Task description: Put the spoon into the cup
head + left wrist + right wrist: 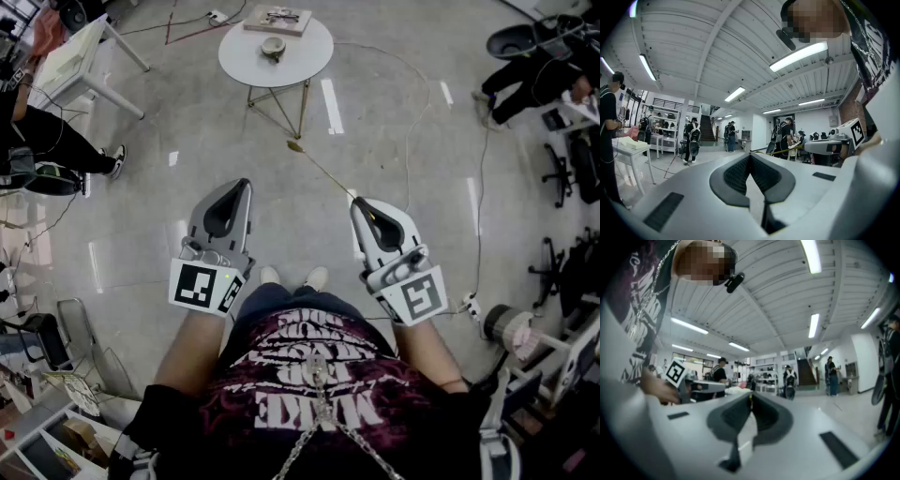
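The spoon (323, 171) is a long, very thin gold-coloured rod with a small leaf-shaped bowl at its far end. The right tool (357, 200) pinches the near end of its handle. The spoon juts out over the glossy grey floor (422, 141) toward the round tabletop (239, 58) and is well apart from it. That tabletop is smooth and white, on thin gold wire legs. On it stands the cup (273, 47), small, round, pale and open-topped, with a flat tan slab (278, 19) just behind it. The left tool (243, 185) has its jaws pressed together on nothing.

Both tools are smooth grey-white shells with dark, finely ribbed pads. Each carries a cube with black-and-white square markers at the hand end.

Only the head view shows the cup, the tabletop and the spoon's bowl. The left gripper view shows its ribbed pads meeting at the tips and, off to the right, the spoon as a thin yellow line running from the right tool. The right gripper view shows its pads closed with a sliver of yellow at the tip. Both gripper views also show a corrugated white ceiling with strip lights.

Count: 2 tools, 2 marker cubes, 1 spoon, 1 cup, 1 round tabletop.
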